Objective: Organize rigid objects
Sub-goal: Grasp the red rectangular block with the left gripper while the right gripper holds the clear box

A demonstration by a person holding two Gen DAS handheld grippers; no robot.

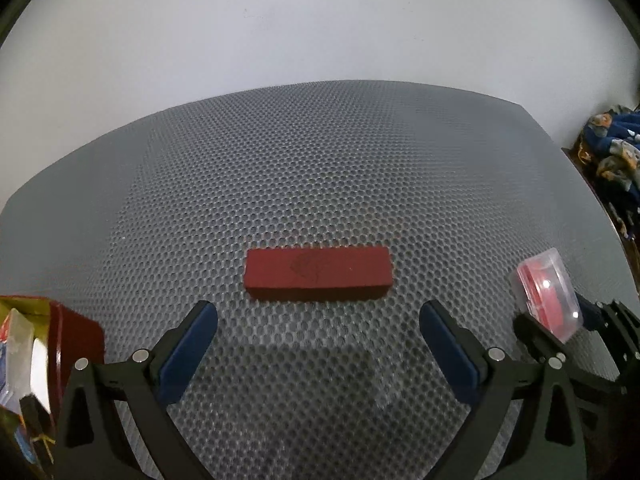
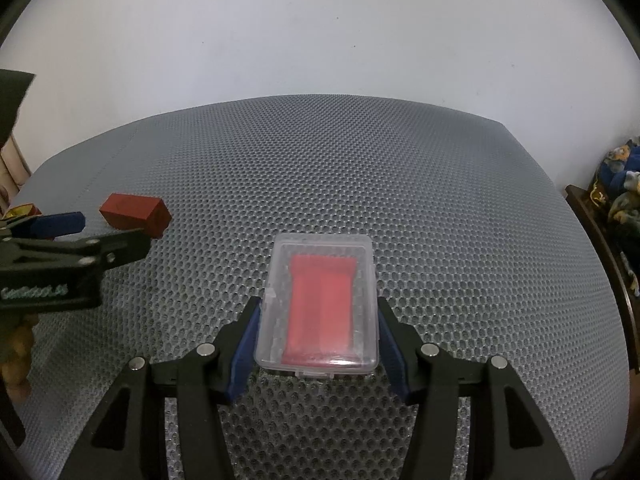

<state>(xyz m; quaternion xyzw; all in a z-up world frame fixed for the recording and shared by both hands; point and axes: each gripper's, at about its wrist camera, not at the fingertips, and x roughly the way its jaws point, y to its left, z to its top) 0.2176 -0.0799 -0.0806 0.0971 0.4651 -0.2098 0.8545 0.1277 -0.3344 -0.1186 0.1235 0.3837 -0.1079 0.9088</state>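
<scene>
A long dark red block (image 1: 318, 272) lies flat and crosswise on the grey honeycomb mat (image 1: 320, 152). My left gripper (image 1: 318, 308) stands wide open just short of it, its blue pads (image 1: 188, 352) apart from the block and nothing between them. The right wrist view shows the same block (image 2: 134, 216) at the far left beside the left gripper (image 2: 104, 232). My right gripper (image 2: 318, 304) is shut on a clear plastic case (image 2: 322, 276) with a red insert, held a little above the mat. That case (image 1: 546, 294) also shows at the right of the left wrist view.
A red container (image 1: 76, 336) with several items in it sits at the mat's near left corner. Patterned blue fabric (image 2: 620, 184) lies past the right edge. A white wall stands behind the mat. A hand (image 2: 16, 352) holds the left gripper.
</scene>
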